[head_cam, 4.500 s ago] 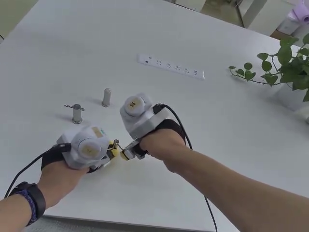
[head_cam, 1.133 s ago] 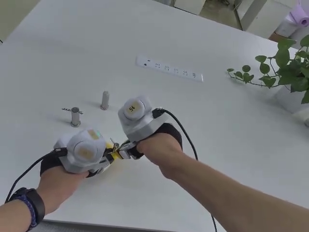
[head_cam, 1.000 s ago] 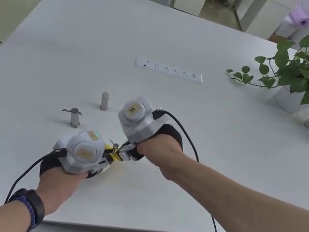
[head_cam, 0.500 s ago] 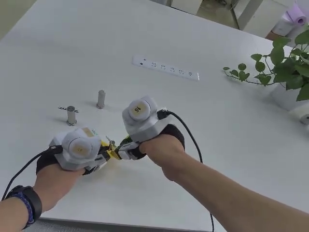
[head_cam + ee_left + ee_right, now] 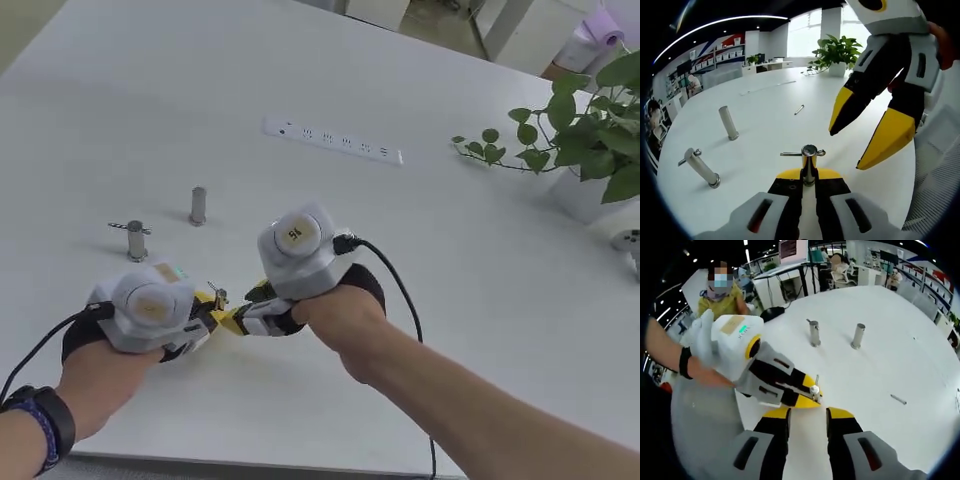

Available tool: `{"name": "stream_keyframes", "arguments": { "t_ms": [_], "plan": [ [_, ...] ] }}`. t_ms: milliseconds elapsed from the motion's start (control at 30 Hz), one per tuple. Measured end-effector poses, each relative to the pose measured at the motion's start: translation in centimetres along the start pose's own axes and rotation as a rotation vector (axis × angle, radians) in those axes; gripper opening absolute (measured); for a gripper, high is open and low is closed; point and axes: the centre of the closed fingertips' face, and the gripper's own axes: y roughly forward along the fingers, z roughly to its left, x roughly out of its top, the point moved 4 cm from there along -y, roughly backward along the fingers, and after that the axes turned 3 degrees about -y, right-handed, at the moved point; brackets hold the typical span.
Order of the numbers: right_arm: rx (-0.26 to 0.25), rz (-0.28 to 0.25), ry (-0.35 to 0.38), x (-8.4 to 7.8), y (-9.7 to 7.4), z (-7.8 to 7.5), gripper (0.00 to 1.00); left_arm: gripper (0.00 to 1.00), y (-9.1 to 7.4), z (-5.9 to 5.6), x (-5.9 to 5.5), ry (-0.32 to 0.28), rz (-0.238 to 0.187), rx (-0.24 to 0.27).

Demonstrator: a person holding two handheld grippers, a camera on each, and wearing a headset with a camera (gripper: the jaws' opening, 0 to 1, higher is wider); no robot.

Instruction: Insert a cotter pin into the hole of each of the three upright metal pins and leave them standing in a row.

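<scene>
My left gripper (image 5: 809, 181) is shut on a short metal pin (image 5: 809, 162), held upright just above the white table (image 5: 420, 260). A cotter pin (image 5: 795, 154) runs through the hole near its top. My right gripper (image 5: 808, 415) is open, its yellow tips just short of that held pin (image 5: 814, 389). In the head view the left gripper (image 5: 212, 300) and right gripper (image 5: 235, 322) meet tip to tip near the table's front edge. Two more metal pins stand behind: one (image 5: 135, 240) carries a cotter pin, the other (image 5: 198, 205) has none.
A loose cotter pin (image 5: 799, 109) lies on the table beyond the grippers. A white power strip (image 5: 333, 140) lies further back, and a potted plant (image 5: 590, 140) stands at the far right. A person sits off the table's end in the right gripper view.
The head camera has shifted, so the whole scene sits lower and more to the left. Both grippers stay tip to tip; the right one's jaws now stand open beside the held pin.
</scene>
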Motion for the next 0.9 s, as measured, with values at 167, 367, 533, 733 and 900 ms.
{"name": "stream_keyframes", "arguments": {
  "t_ms": [167,367,533,733,900],
  "plan": [
    [-0.013,-0.057,-0.005,-0.1,-0.8,0.0,0.32,0.06,-0.1,-0.1,0.1,-0.011,-0.001,0.007],
    [-0.033,-0.131,0.0,-0.1,-1.9,0.0,0.35,0.06,-0.1,-0.1,0.3,-0.017,-0.004,0.013],
    [-0.043,-0.166,0.019,-0.3,-2.4,-0.2,0.37,0.06,-0.1,0.0,0.3,-0.02,-0.005,0.018],
    [-0.048,-0.188,0.042,-0.9,-3.1,-0.2,0.4,0.06,-0.3,0.0,0.4,-0.031,-0.008,0.028],
    [-0.058,-0.22,0.068,-1.6,-4.0,-0.4,0.44,0.06,-0.4,0.3,0.5,-0.044,-0.011,0.046]
  ]
}}
